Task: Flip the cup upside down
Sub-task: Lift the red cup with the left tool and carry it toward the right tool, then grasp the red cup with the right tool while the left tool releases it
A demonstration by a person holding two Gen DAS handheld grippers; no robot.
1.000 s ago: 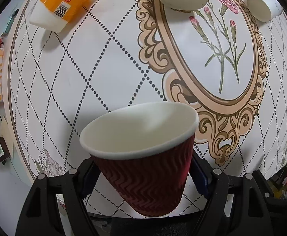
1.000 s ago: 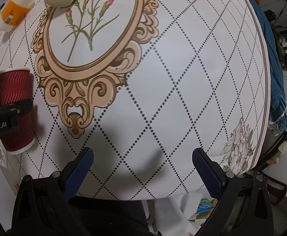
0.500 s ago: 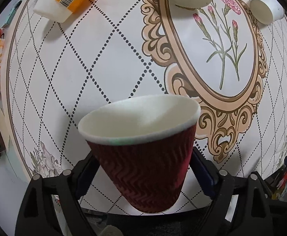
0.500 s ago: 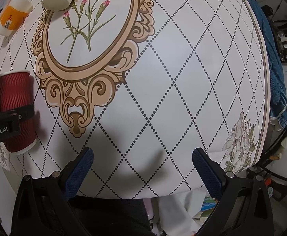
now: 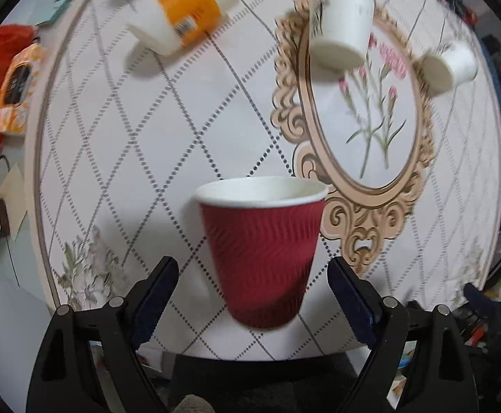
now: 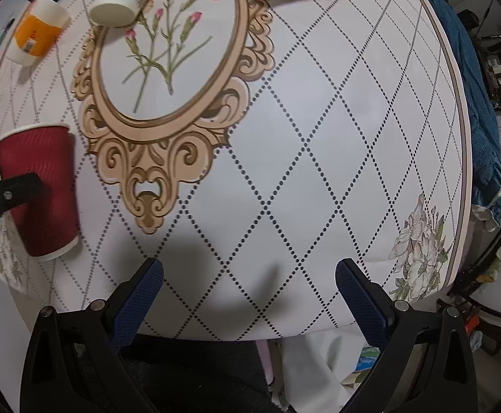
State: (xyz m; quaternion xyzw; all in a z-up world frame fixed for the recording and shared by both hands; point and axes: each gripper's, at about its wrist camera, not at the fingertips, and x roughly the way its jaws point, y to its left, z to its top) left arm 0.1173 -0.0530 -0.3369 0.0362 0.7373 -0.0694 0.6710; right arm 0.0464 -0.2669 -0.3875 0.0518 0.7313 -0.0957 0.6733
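A dark red ribbed paper cup (image 5: 262, 251) with a white rim stands upright on the patterned tablecloth near the table's front edge. My left gripper (image 5: 252, 282) is open, its blue pads either side of the cup's lower half with a gap on each side. The cup also shows at the left of the right wrist view (image 6: 39, 192), with one left finger (image 6: 9, 194) in front of it. My right gripper (image 6: 248, 290) is open and empty above the tablecloth, well right of the cup.
Two white paper cups (image 5: 341, 31) (image 5: 449, 67) stand upside down at the far side by the oval flower print. A white bottle with an orange label (image 5: 181, 12) is at the far left. Orange packets (image 5: 13, 89) lie off the left edge. Blue cloth (image 6: 470, 103) drapes at the right.
My left gripper has opened and let go of the red cup, then drawn back. The cup now stands upright on the table. The right gripper has hardly moved.
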